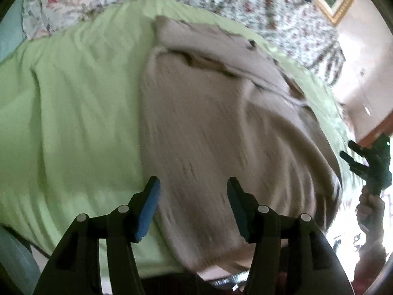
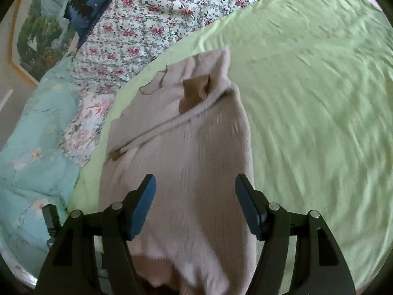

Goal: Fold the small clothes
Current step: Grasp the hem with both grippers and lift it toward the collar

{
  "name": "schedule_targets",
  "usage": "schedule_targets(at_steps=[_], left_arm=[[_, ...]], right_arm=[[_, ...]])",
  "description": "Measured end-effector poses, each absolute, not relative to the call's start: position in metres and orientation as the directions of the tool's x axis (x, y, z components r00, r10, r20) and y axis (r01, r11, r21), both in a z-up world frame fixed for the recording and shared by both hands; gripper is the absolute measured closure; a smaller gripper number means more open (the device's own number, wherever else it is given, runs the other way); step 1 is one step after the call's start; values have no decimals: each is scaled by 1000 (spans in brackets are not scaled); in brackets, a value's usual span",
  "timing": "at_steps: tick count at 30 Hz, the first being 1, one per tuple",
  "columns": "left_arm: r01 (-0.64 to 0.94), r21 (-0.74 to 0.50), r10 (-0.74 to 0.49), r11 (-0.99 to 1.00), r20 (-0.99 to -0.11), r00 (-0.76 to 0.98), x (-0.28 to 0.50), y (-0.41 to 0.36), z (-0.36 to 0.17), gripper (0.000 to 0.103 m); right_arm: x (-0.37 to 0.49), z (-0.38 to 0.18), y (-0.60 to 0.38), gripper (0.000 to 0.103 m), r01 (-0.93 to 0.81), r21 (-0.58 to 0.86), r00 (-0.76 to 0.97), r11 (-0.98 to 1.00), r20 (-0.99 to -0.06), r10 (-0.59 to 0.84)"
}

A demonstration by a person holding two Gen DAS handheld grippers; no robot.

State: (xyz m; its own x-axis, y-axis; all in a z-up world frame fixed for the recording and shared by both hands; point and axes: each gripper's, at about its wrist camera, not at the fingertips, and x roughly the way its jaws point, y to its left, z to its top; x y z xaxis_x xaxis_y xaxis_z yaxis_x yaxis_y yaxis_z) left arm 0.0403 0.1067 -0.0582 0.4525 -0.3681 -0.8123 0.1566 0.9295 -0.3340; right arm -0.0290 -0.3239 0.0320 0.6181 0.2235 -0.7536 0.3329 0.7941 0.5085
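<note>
Beige ribbed garment [image 1: 208,127] spread flat on light green sheet [image 1: 73,123] of the bed, with one edge folded over and a darker brown lining showing at the fold [image 2: 196,91]. Picture blurred in both views, so finer details of the cloth hard to read.

Left claw [image 1: 194,206] wide open, both blue pads [image 1: 147,211] apart, nothing between them; hanging above the near part of the garment, close to its left border where beige meets green. Touching the cloth or not: cannot tell.

Right claw [image 2: 195,204] also wide open and empty, blue pads [image 2: 142,209] apart, placed over the near end of the garment, which runs away from it toward the folded top. In the left wrist view, right claw seen at far right edge [image 1: 368,164], held in a hand [image 1: 371,211], beside the garment's right border.

Beyond the green sheet, floral quilt [image 2: 147,24]; turquoise flowered cover [image 2: 32,147] at the side; framed landscape picture [image 2: 39,34] on the wall.
</note>
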Motion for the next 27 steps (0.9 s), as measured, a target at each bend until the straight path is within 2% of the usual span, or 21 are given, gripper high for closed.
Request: schedule_targets(at_steps=[7,13,17,27], left_arm=[[207,-411,-461,888,-807,370,-10,98,-83,42],[129,-422,-440,897,-828,347,-31,119,-101,42],[84,-469,-467,879,-814,345,-21,126,-113,43],[157,-590,-609,792,-747,269,-1,101,-129,42]], right_arm=[[-98,26,-306,35,231,507,555,831,-770,315],[-137,12,-311,35,243,513,517,823,-786,338],[-136,-10,-304,35,237,526,473,817,-797,376],[-117,-35,-278,34,187,614,446,767,-749,491]])
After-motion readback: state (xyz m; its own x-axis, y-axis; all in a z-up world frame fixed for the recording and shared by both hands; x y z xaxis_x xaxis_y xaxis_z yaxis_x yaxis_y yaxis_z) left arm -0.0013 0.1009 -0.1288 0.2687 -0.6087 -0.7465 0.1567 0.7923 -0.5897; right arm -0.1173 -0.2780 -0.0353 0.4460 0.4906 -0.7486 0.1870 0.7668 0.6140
